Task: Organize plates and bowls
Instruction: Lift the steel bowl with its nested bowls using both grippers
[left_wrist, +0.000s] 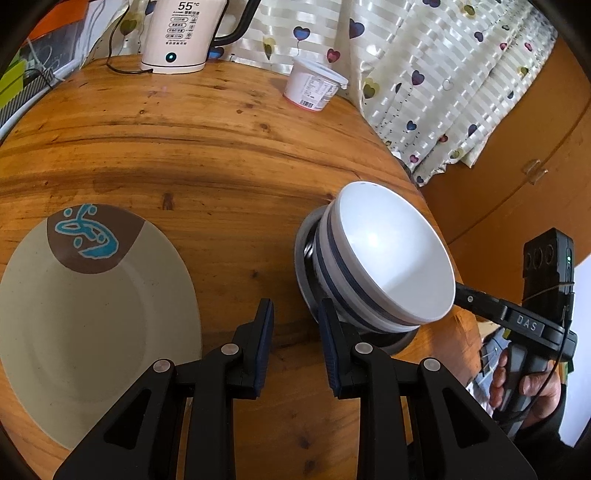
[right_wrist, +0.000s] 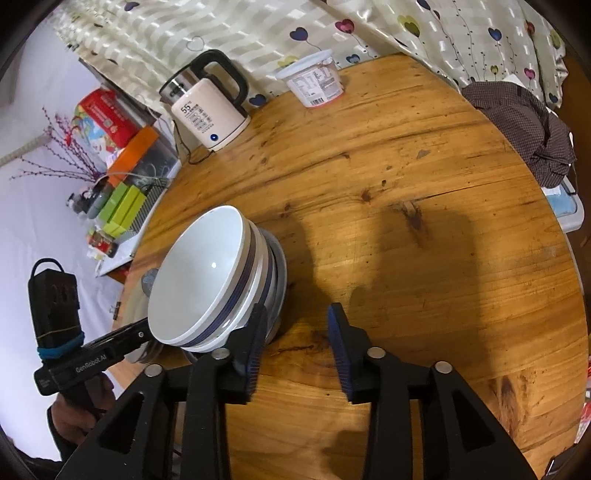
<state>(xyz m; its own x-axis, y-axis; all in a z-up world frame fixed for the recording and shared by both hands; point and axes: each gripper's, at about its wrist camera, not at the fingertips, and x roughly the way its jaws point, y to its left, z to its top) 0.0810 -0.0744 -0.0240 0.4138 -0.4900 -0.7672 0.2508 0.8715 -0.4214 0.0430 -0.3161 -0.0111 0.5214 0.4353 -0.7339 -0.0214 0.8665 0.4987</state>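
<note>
A stack of white bowls with dark blue bands stands on a grey plate near the table's right edge; it shows in the right wrist view too. A beige plate with a brown patch and blue figure lies flat on the left. My left gripper is open and empty, between the beige plate and the bowl stack, its right finger beside the grey plate's rim. My right gripper is open and empty, its left finger close against the bowl stack's side.
The round wooden table carries a cream electric kettle with its cord and a white lidded tub at the back. A dark cloth lies at the far edge. Boxes and bottles stand beside the table. A curtain hangs behind.
</note>
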